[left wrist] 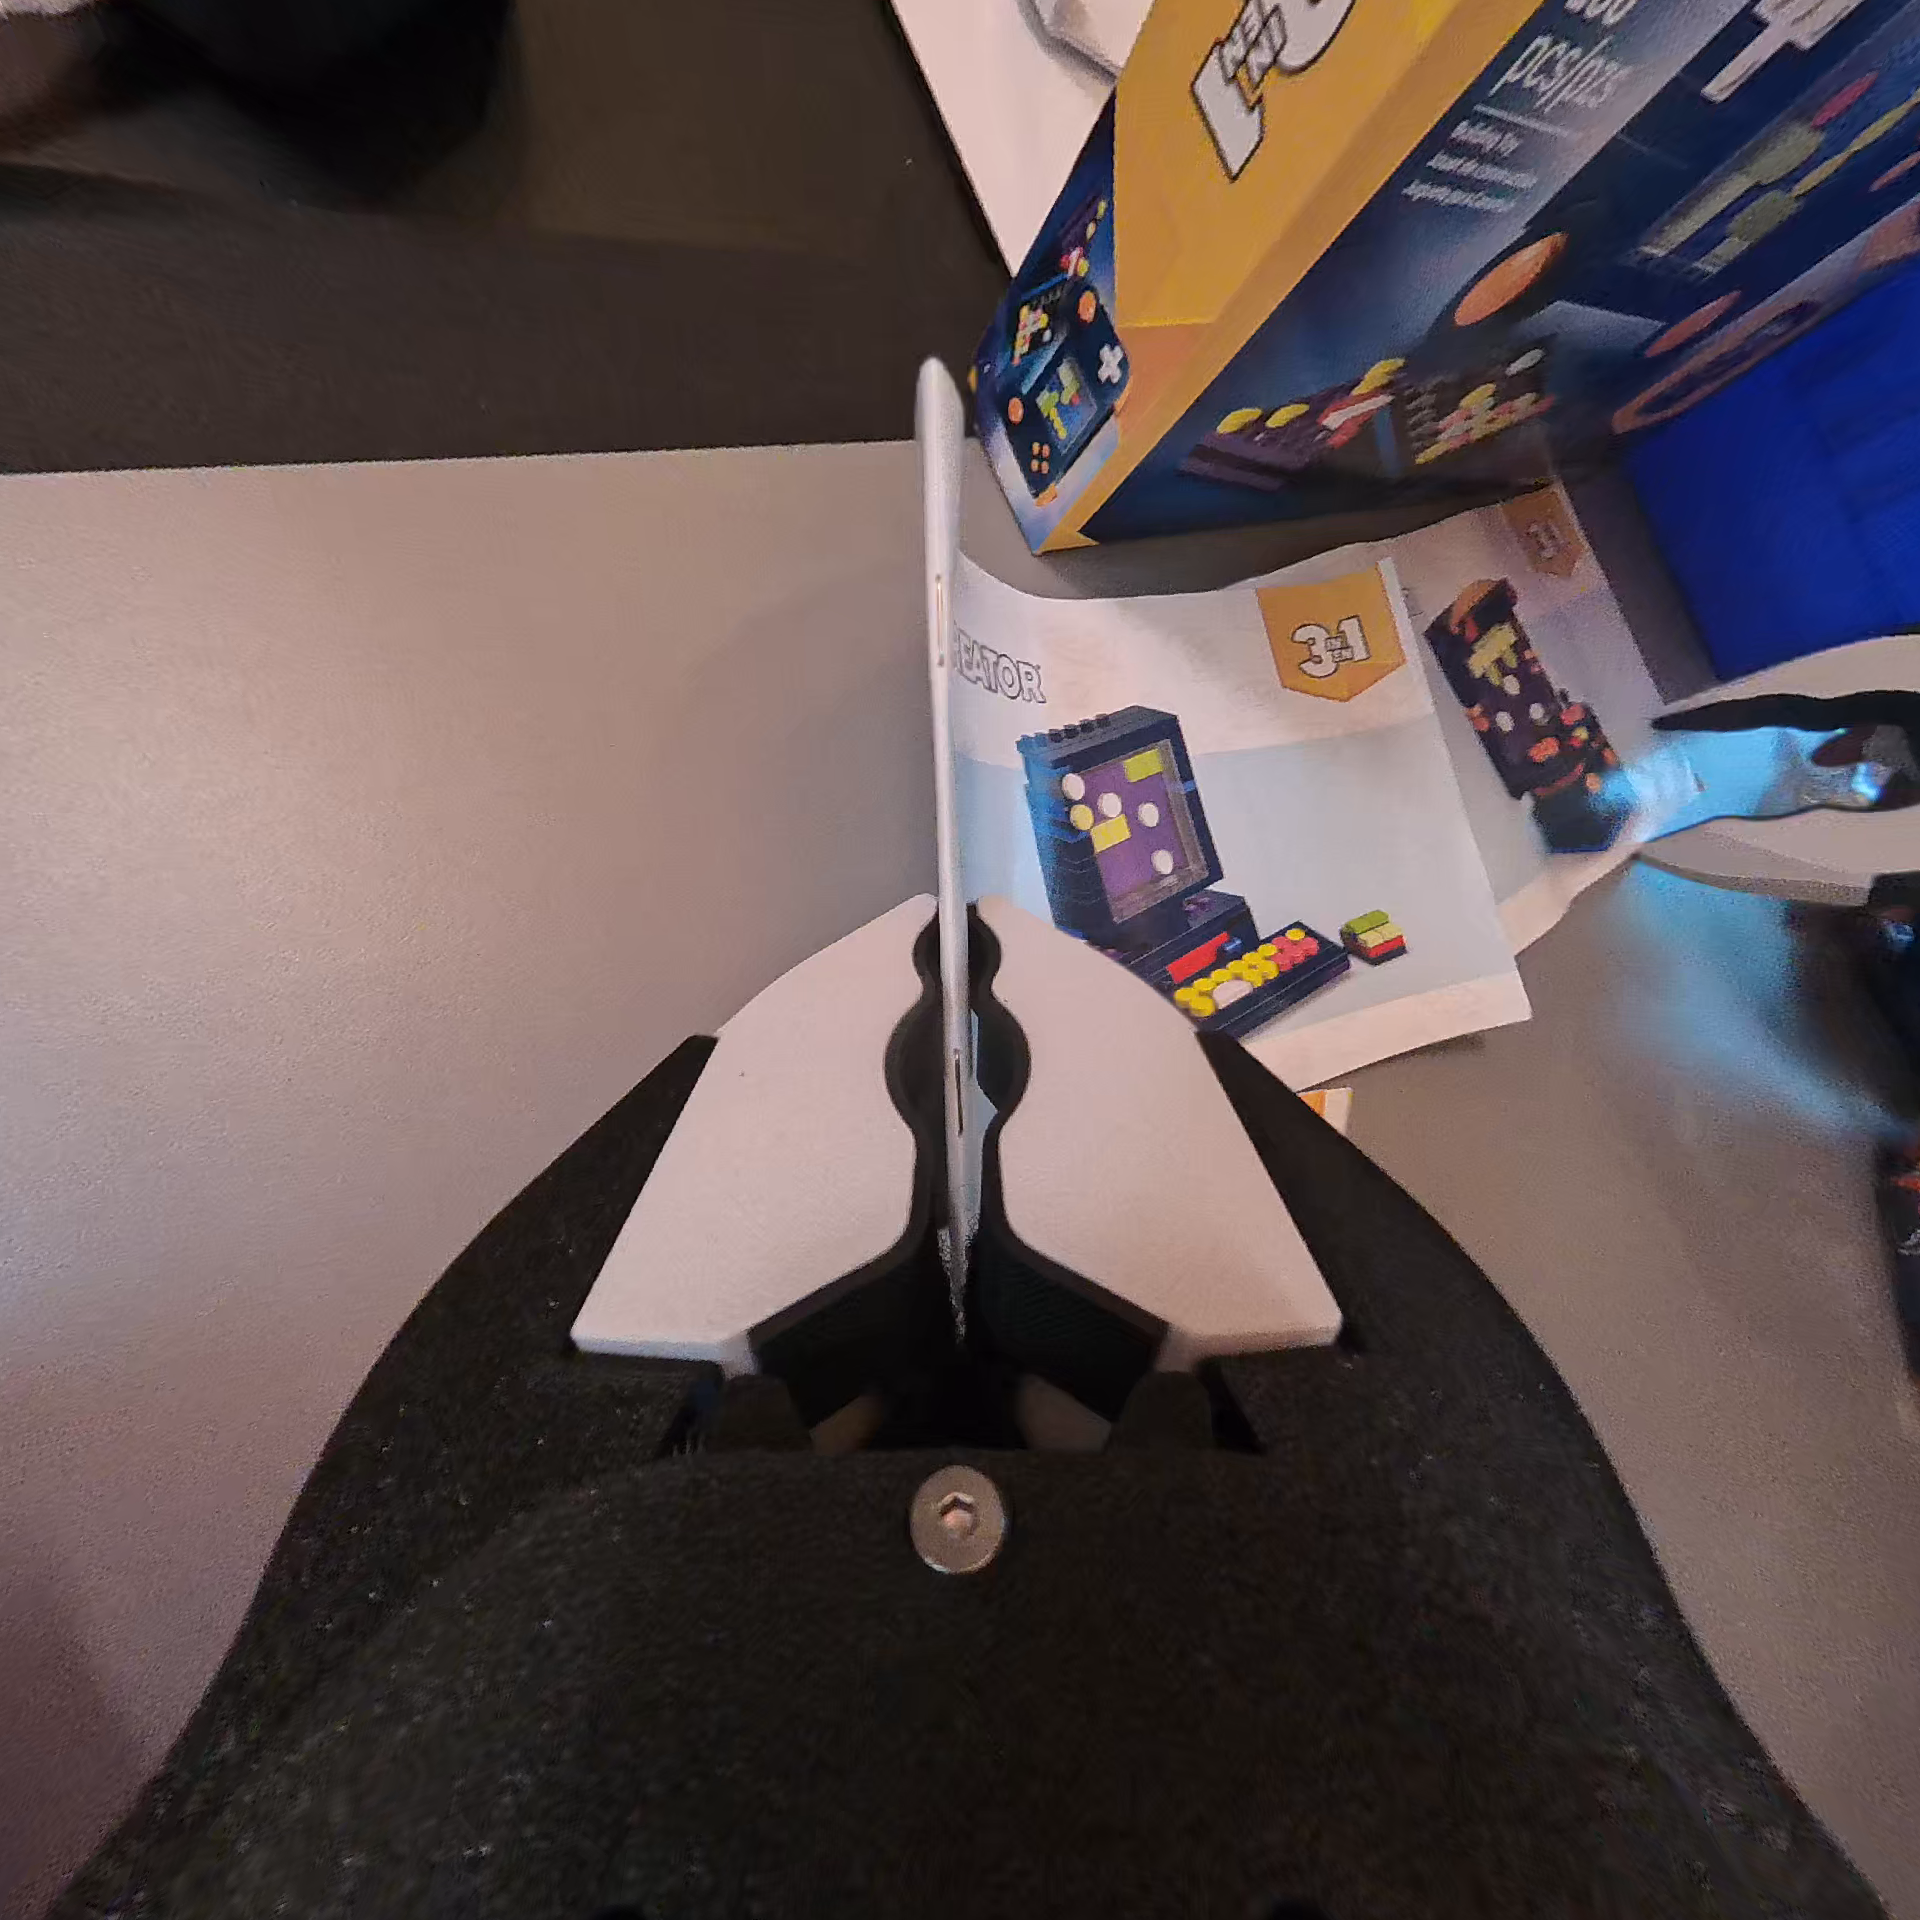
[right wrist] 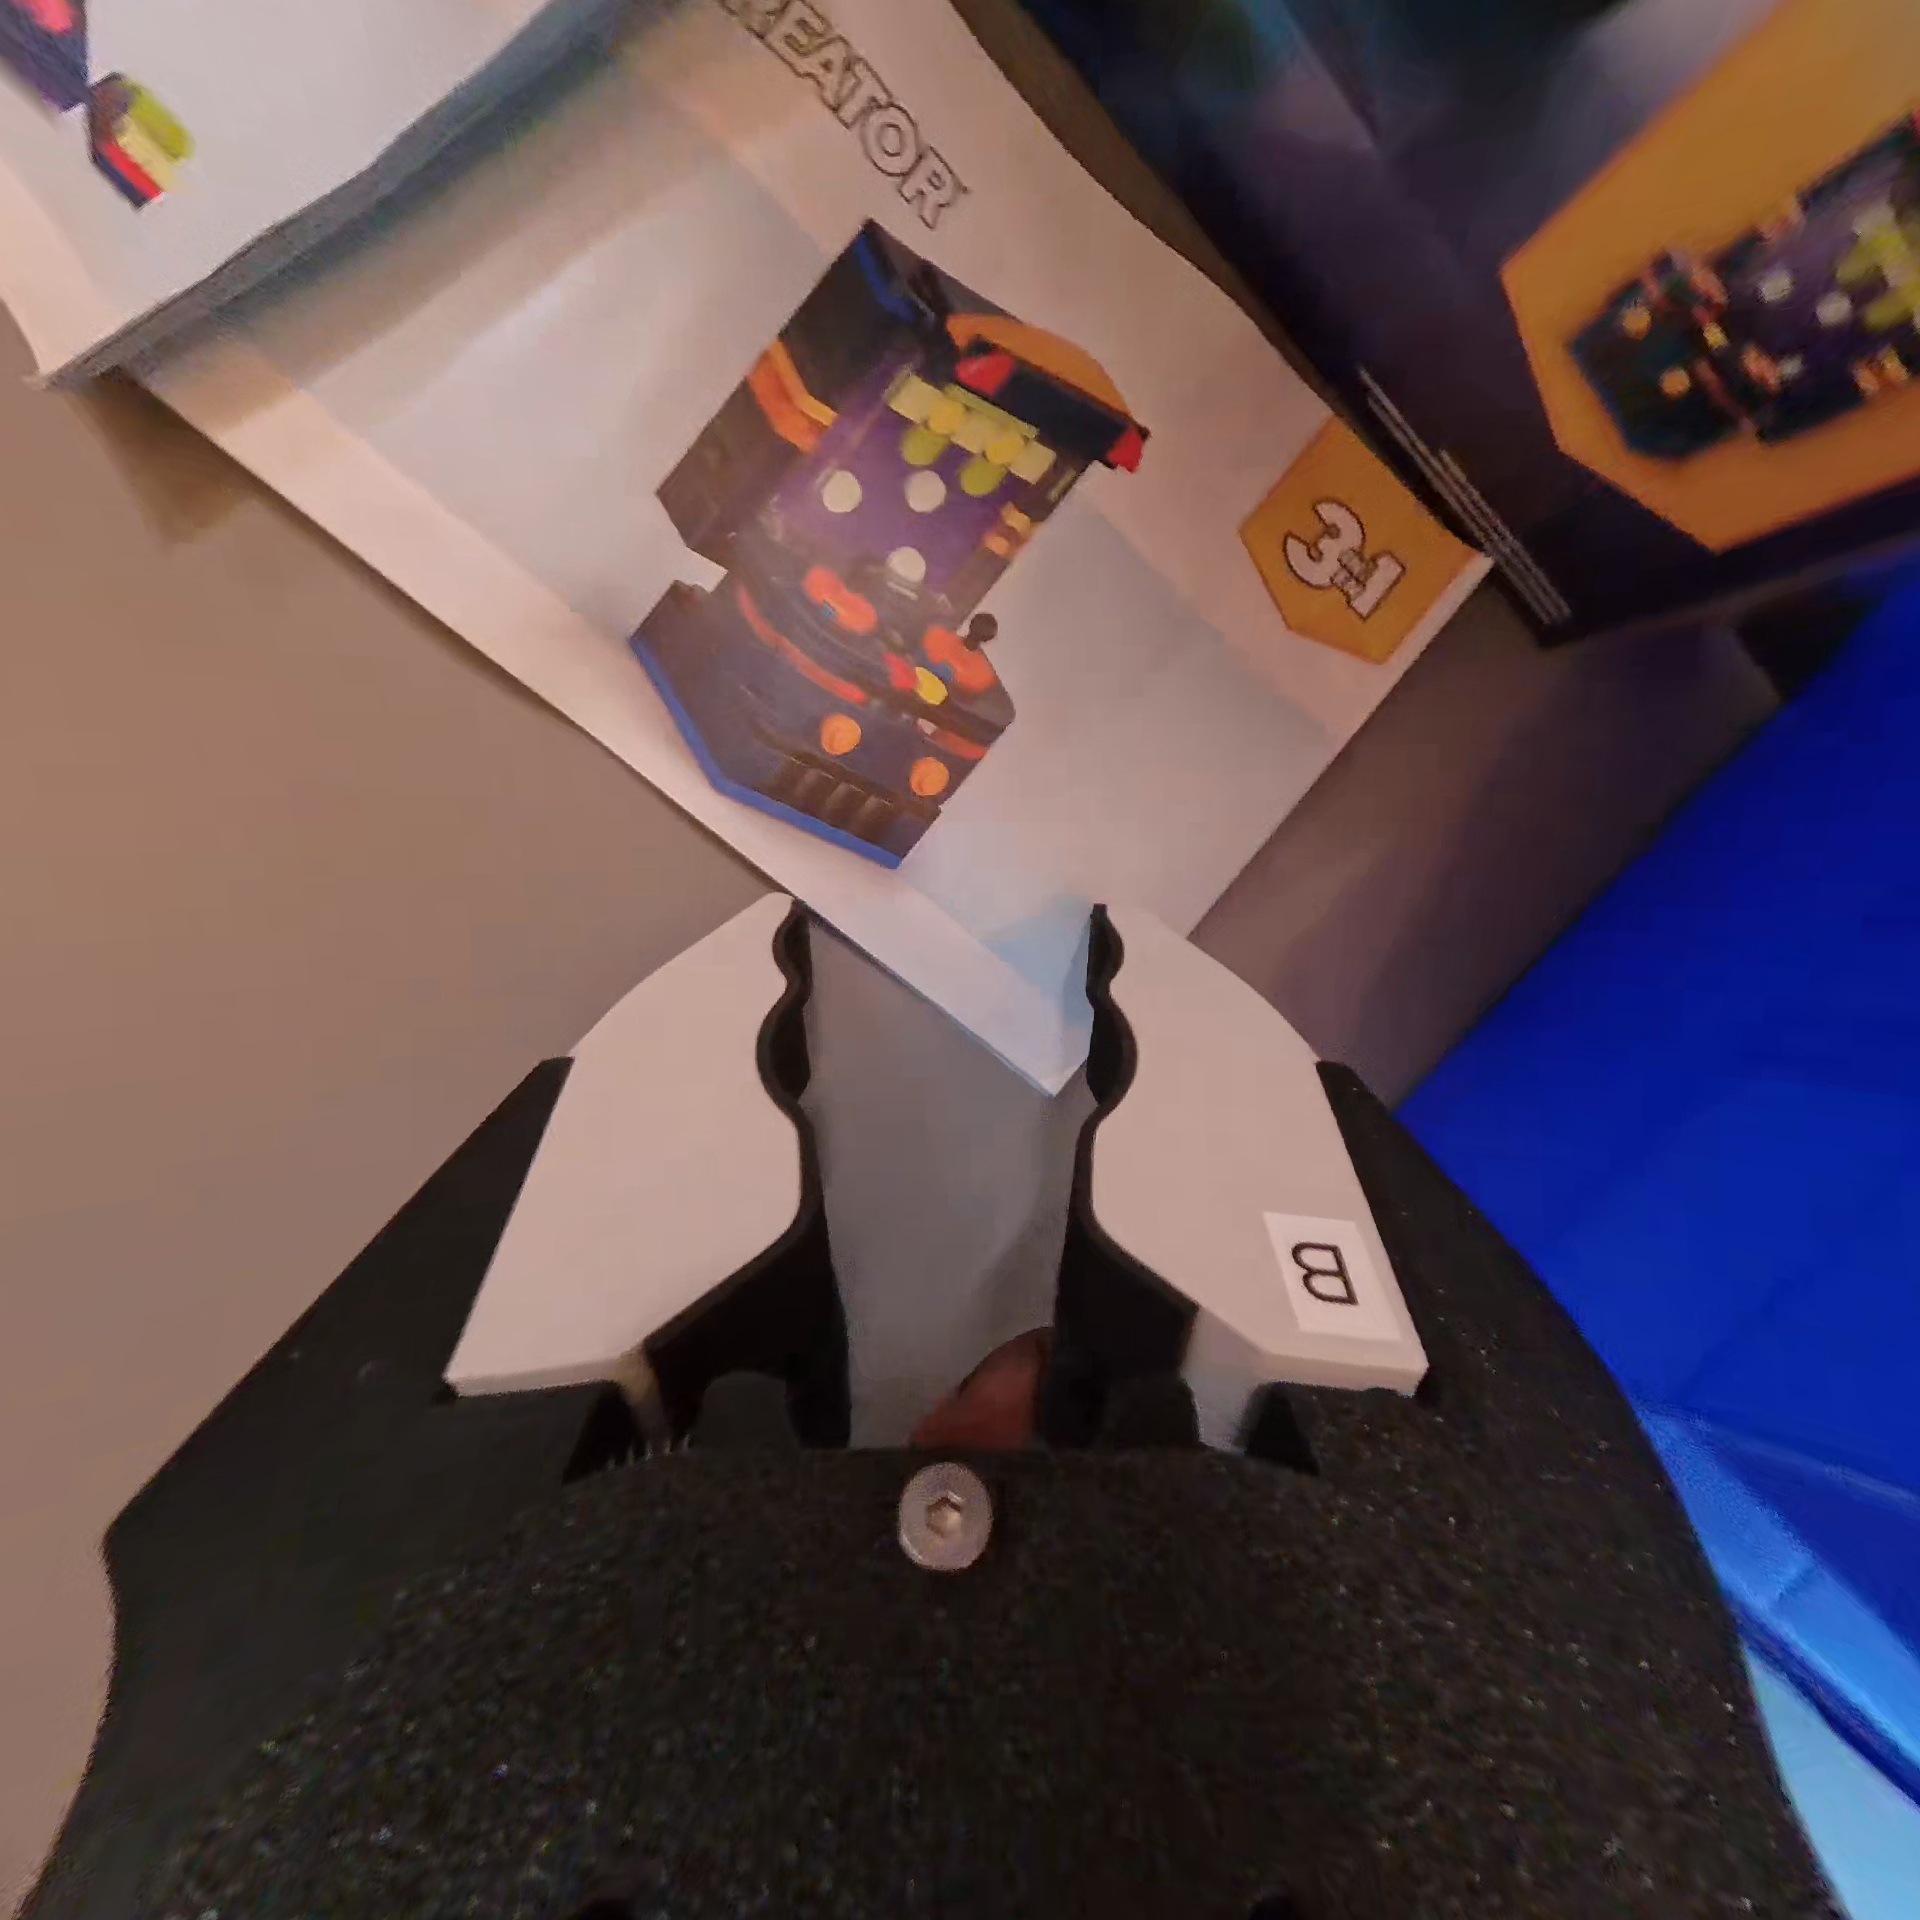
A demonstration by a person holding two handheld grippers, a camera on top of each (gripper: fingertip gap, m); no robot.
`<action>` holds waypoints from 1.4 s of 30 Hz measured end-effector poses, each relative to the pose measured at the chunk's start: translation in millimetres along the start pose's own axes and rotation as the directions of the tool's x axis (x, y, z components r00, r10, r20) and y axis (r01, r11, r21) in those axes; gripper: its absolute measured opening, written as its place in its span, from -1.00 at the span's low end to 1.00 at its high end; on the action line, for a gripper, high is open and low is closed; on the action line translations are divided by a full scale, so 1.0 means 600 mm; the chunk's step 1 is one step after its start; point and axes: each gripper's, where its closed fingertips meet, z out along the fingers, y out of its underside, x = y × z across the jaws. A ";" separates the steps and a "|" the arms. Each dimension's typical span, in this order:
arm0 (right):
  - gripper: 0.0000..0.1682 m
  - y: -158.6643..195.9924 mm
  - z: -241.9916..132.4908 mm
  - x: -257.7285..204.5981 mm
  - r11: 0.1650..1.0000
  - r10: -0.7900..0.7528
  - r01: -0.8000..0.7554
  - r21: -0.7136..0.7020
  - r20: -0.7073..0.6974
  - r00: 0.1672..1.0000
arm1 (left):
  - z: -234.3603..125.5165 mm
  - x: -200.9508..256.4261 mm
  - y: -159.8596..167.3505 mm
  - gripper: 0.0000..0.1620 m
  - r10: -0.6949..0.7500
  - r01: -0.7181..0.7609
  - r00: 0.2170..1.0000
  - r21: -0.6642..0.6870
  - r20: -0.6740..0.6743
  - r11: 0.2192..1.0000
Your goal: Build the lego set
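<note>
While left fingers [left wrist: 961,914] pinch a thin glossy booklet [left wrist: 1226,831], right fingers [right wrist: 940,914] spread over another booklet's corner [right wrist: 997,997].

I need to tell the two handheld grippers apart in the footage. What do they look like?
Both have a grainy black body with a silver hex screw and two pale grey fingers with wavy black inner pads. The right gripper carries a small white sticker on one finger; the left gripper shows none.

Ahead of your right gripper [right wrist: 940,925] the booklet [right wrist: 520,499] bears an outlined heading and a yellow badge [right wrist: 1345,561]; beyond it the box [right wrist: 1714,343] carries blurred print; a white sticker [right wrist: 1325,1273] marks your right-hand finger.
</note>
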 end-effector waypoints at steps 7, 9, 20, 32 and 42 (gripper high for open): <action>-0.60 -0.066 -0.034 -0.015 0.971 0.101 -0.090 0.221 -0.043 0.994 | -0.024 -0.019 -0.015 -0.99 -0.030 0.026 0.998 0.077 0.059 0.997; -0.64 -0.096 -0.021 -0.018 0.953 0.150 -0.128 0.275 -0.060 0.987 | -0.026 -0.020 -0.016 -1.00 -0.039 0.034 0.998 0.087 0.058 0.996; -0.32 -0.054 0.034 0.012 0.923 0.350 -0.311 0.228 -0.154 0.924 | -0.001 -0.004 0.000 -0.96 0.023 -0.026 0.996 0.030 0.081 0.999; -0.19 -0.030 0.028 0.070 0.930 0.326 -0.293 0.222 -0.126 0.937 | 0.035 0.032 -0.001 -0.96 0.008 -0.010 0.999 0.041 0.053 0.999; -0.13 -0.033 0.029 0.077 0.939 0.301 -0.275 0.206 -0.104 0.948 | 0.031 0.026 -0.006 -0.95 -0.061 0.052 0.995 0.113 0.083 0.992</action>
